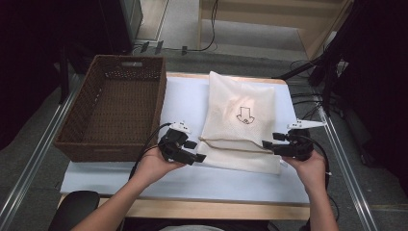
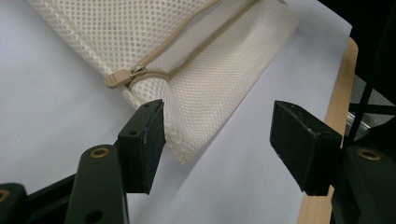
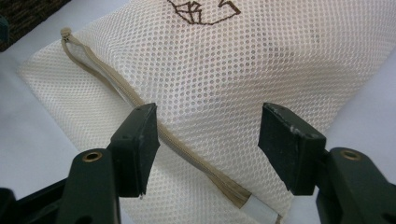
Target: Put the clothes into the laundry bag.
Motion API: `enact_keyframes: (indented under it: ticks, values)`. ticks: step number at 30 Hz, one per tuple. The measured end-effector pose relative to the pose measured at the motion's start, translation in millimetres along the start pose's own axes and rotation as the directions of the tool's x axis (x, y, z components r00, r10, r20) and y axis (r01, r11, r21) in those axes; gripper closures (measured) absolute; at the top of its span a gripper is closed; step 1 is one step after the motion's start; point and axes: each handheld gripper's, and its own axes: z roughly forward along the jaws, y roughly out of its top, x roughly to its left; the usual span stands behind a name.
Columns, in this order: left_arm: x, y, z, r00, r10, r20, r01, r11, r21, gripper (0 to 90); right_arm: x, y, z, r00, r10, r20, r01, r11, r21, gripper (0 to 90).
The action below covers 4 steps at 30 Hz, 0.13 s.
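- One cream mesh bag (image 1: 239, 120) lies flat on the white-covered counter (image 1: 187, 101), right of centre, with a brown arrow-shaped mark (image 1: 246, 115) printed on its upper face
- Across the bag's near part runs a tan zipper (image 3: 196, 156); its slider (image 2: 126, 77) sits at the bag's left end, close to the corner, as the left gripper view shows
- At that left near corner is the left claw (image 2: 217, 140), its two black jaws standing well apart; one jaw is touching or just beside the mesh edge, the other is over bare counter, and nothing is gripped between them
- At the bag's right near edge is the right claw (image 3: 208, 149), jaws likewise wide apart, straddling the zipper line and the mesh without clamping it; the zipper's white end tab (image 3: 259, 211) lies between the jaws, low in the right gripper view
- In the high view each claw is held in a hand coming from the near side, left hand (image 1: 156, 166) and right hand (image 1: 308, 166), on either side of the bag
- To the left of the bag, partly overhanging the counter's left edge, stands a brown woven basket (image 1: 86, 139)
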Motion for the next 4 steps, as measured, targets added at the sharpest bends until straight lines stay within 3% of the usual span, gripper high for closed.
enact_keyframes:
  ticks: [4]
  values:
    - [1.3, -0.6, 0.1, 1.0, 0.003, -0.003, -0.003, 1.0, -0.001, 36.2, 0.0, -0.1, 0.8, 1.0, 0.0, 0.001, 0.0, 1.0, -0.003, 39.0]
